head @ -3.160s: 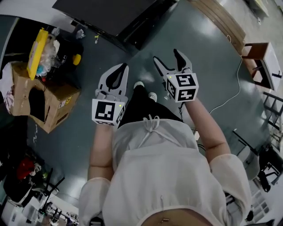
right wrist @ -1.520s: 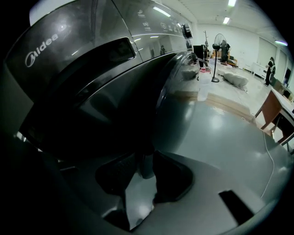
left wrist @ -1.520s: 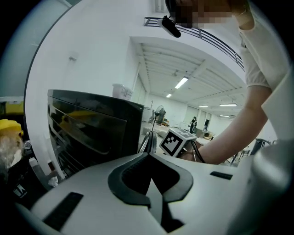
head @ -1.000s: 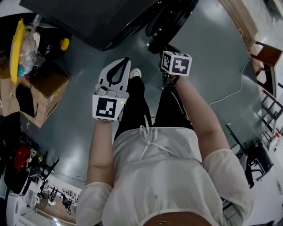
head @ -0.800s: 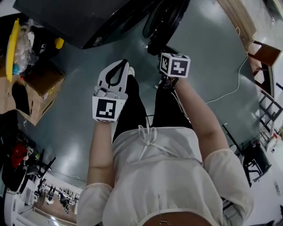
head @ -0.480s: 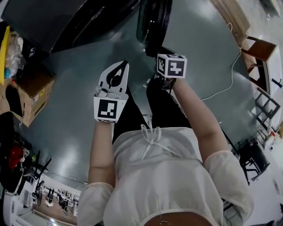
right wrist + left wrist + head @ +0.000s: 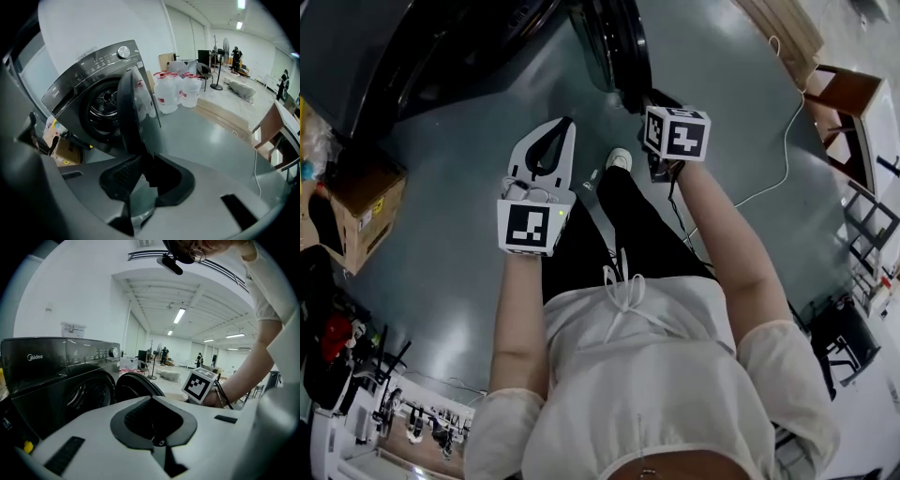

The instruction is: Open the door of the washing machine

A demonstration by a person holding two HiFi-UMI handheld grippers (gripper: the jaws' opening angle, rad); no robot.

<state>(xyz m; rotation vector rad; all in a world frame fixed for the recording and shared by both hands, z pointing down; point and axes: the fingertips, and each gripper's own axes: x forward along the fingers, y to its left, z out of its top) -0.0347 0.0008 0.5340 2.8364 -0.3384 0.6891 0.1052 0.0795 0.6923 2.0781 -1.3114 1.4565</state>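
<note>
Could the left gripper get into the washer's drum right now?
Probably yes: the door stands swung wide, the drum is uncovered, and nothing shows between it and the left gripper.

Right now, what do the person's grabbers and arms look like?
The left gripper and right gripper have pale plastic bodies, black ribbed pads and a cube of black-and-white square markers each. A black cable runs by the right wrist. The sleeves are short, white and sheer. The right jaws have just been closing, the door edge between them.
</note>
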